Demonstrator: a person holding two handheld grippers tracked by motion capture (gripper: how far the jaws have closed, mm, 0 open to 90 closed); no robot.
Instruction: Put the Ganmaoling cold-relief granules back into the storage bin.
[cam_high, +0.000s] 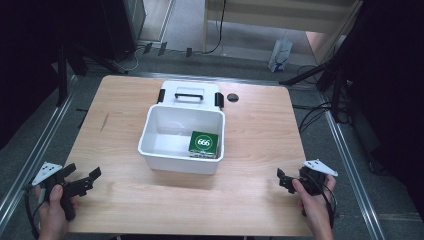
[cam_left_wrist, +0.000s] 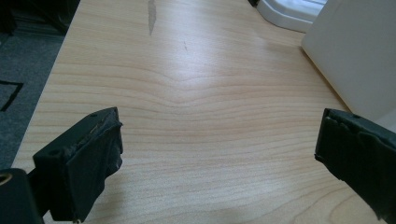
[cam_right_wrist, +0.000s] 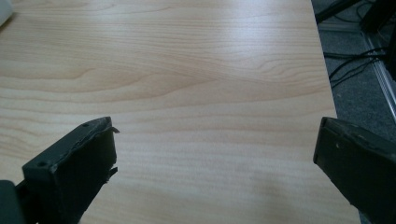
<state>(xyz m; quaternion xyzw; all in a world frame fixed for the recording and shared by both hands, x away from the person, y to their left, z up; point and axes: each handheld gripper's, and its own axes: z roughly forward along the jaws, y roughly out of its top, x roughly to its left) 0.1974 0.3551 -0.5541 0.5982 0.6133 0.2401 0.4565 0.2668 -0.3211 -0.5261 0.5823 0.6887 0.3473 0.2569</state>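
White plastic forms the open bin (cam_high: 165, 150) at the centre of the wooden table (cam_high: 260, 125), and inside it, against the wall at 4 o'clock of the bin floor, lies a green box (cam_high: 204, 143) with a white "666" mark on its top face. Behind the bin, at 12 o'clock, rests the white lid (cam_high: 189, 93) with its handle and two black latches. Your left gripper (cam_high: 85, 181) sits near the table's front-left corner with its jaws spread wide and nothing between them; the left gripper view shows bare wood between the pads and the bin's outer wall (cam_left_wrist: 355, 56) at 2 o'clock. Your right gripper (cam_high: 284, 181) sits near the front-right corner, likewise spread wide and empty, with bare table (cam_right_wrist: 187, 93) ahead of it. From the right gripper the green box lies at about 10 o'clock; from the left gripper it lies at about 2 o'clock, across the full width of the bin. Judge the right gripper the nearer one, since the box sits in the bin's right half. The box looks nearly square from above, so no long axis can be told; expect to come down over the rim from above
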